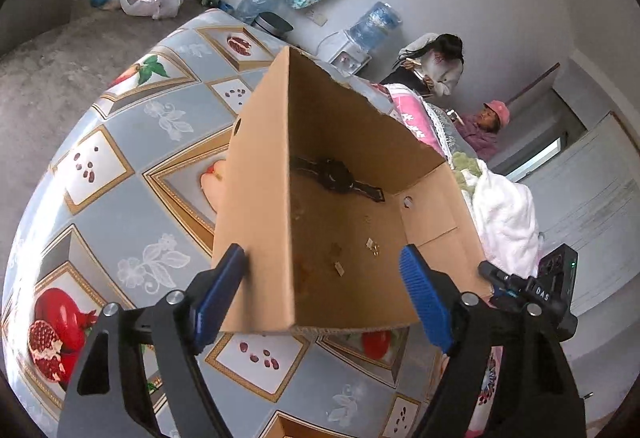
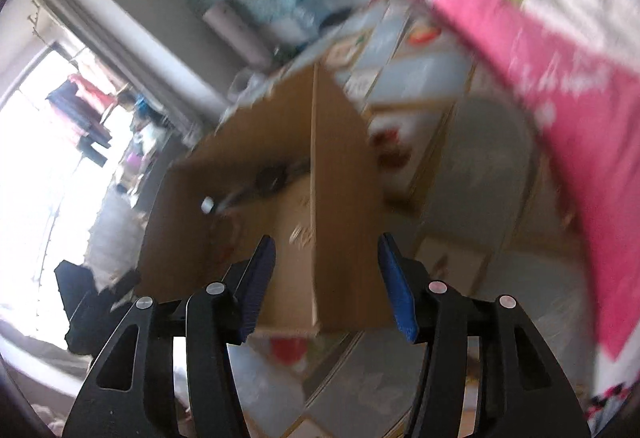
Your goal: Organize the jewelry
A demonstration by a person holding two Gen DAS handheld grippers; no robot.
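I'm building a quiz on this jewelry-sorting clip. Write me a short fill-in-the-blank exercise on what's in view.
1. The open box on the table is made of ____.
2. The dark watch lies ____ the box.
3. The pads of the left gripper are coloured ____.
4. The tablecloth is printed with flowers and ____.

Missing words: cardboard; inside; blue; fruit

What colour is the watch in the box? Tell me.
Black watch, clearest in the left wrist view.
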